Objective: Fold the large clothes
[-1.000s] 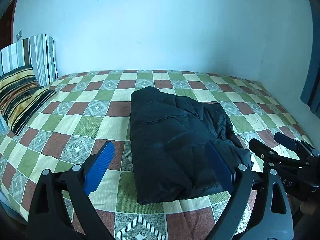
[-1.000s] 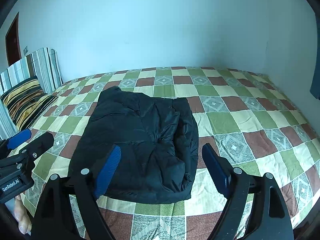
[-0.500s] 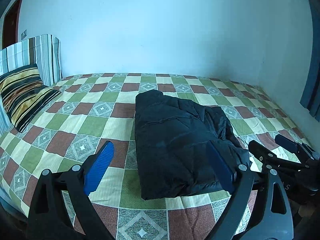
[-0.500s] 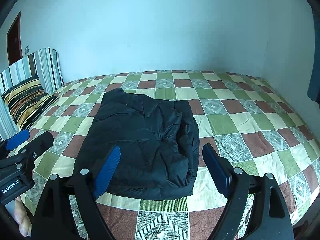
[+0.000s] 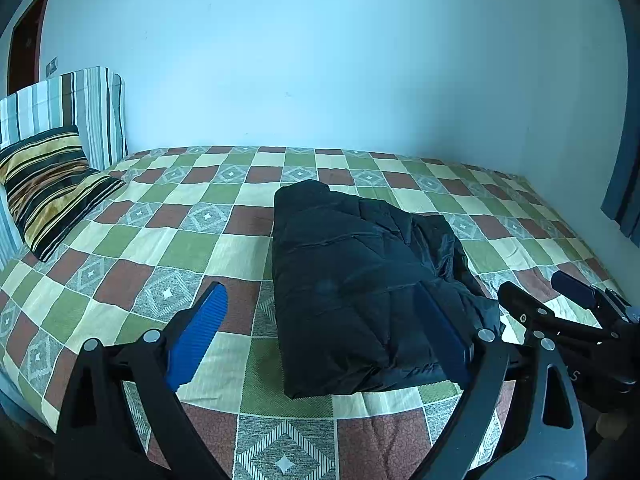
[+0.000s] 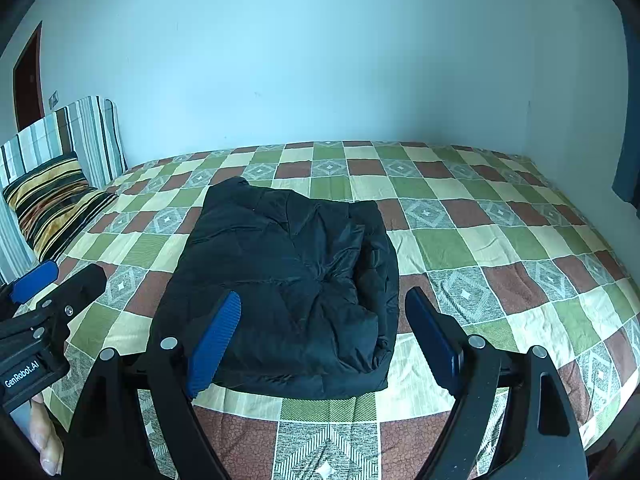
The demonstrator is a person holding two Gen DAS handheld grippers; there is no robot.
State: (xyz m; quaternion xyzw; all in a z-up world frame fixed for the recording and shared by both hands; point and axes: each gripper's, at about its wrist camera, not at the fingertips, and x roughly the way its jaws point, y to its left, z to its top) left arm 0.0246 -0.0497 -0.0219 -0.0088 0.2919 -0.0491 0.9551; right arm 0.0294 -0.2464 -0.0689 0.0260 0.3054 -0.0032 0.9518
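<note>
A black padded jacket (image 5: pixel 360 288) lies folded into a thick rectangle on the checked bedspread (image 5: pixel 192 248); it also shows in the right wrist view (image 6: pixel 288 280). My left gripper (image 5: pixel 320 336) is open and empty, held above the near edge of the bed in front of the jacket. My right gripper (image 6: pixel 324 340) is open and empty, held above the jacket's near edge. Each gripper shows in the other's view: the right one (image 5: pixel 560 300) at the right, the left one (image 6: pixel 44 280) at the left.
A striped yellow and black pillow (image 5: pixel 48 184) leans on a striped headboard cushion (image 5: pixel 80 108) at the left end of the bed. A pale wall (image 5: pixel 320 60) runs behind the bed. A dark curtain (image 5: pixel 624 184) hangs at the right.
Both grippers have drawn back and risen from the bed, so the jacket looks smaller and farther away. Both stay open. The jacket has not moved.
</note>
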